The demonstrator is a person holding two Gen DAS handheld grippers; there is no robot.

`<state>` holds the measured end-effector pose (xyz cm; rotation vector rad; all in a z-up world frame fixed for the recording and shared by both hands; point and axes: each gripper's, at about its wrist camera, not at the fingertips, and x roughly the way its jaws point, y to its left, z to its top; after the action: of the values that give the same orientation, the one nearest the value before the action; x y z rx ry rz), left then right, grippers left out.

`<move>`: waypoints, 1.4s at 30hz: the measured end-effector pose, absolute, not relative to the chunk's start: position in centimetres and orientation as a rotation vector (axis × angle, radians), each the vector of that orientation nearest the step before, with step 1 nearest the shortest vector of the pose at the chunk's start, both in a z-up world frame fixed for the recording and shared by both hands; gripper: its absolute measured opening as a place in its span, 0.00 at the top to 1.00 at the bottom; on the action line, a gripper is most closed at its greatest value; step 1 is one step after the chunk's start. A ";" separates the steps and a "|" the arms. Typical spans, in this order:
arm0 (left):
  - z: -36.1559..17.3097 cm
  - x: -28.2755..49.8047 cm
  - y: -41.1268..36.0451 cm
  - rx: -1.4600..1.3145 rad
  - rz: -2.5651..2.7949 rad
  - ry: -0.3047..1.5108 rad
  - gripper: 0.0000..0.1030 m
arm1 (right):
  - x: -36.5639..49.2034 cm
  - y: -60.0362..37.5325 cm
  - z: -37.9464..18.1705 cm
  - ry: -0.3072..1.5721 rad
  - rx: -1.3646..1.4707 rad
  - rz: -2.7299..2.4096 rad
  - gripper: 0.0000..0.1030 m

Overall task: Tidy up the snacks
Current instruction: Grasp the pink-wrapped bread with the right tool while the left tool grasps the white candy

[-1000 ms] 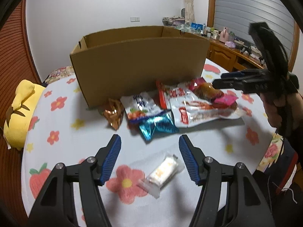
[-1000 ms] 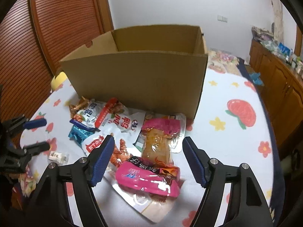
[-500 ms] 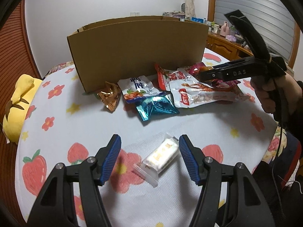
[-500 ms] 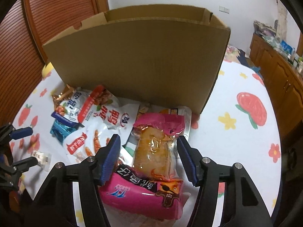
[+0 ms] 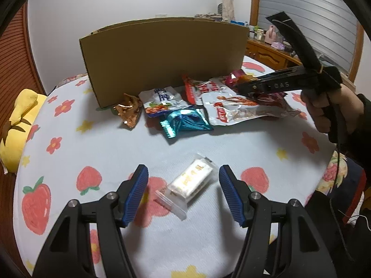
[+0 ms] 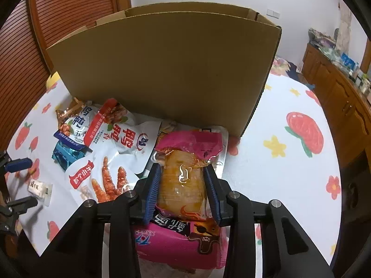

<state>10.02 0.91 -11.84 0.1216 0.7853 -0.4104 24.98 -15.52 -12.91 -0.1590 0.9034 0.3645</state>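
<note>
My right gripper (image 6: 182, 168) has its jaws closing on a clear packet with a pink top and an orange snack (image 6: 183, 180). Both blue pads touch the packet's sides. It lies on a pink pack (image 6: 178, 238) in front of the cardboard box (image 6: 162, 69). In the left wrist view the right gripper (image 5: 243, 86) reaches into the snack pile from the right, in a person's hand (image 5: 329, 106). My left gripper (image 5: 183, 170) is open just above the tablecloth. A small white snack packet (image 5: 192, 180) lies flat between its fingers, untouched.
More snacks lie before the box (image 5: 162, 55): a bronze wrapper (image 5: 127, 112), a blue-and-white bag (image 5: 162, 99), a teal foil pack (image 5: 185, 124) and a white bag of chicken feet (image 5: 243, 111). A yellow plush (image 5: 16, 125) sits at the left edge. Wooden cabinets (image 6: 336, 92) stand right.
The right gripper came down and forward over the pink-topped packet and its jaws narrowed onto it. The left gripper dipped a little and stayed open around the white packet.
</note>
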 end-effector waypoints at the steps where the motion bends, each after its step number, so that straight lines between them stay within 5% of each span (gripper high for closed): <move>1: -11.8 9.9 0.8 0.121 -0.419 0.784 0.38 | 24.9 -15.6 -12.9 0.899 -0.155 0.366 0.64; 7: -11.8 10.0 0.5 0.133 -0.452 0.791 0.42 | 23.4 -16.5 -11.8 0.863 -0.122 0.382 0.64; 24: -12.7 11.3 1.0 0.083 -0.400 0.799 0.79 | 18.1 -19.8 -11.9 0.777 -0.091 0.344 0.64; 42: -12.3 10.9 1.0 0.055 -0.357 0.784 0.81 | 17.4 -20.1 -12.5 0.735 -0.063 0.341 0.63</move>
<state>10.88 1.04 -12.32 0.0554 0.7840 -0.3574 17.35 -20.08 -12.49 -0.0628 0.7347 0.3411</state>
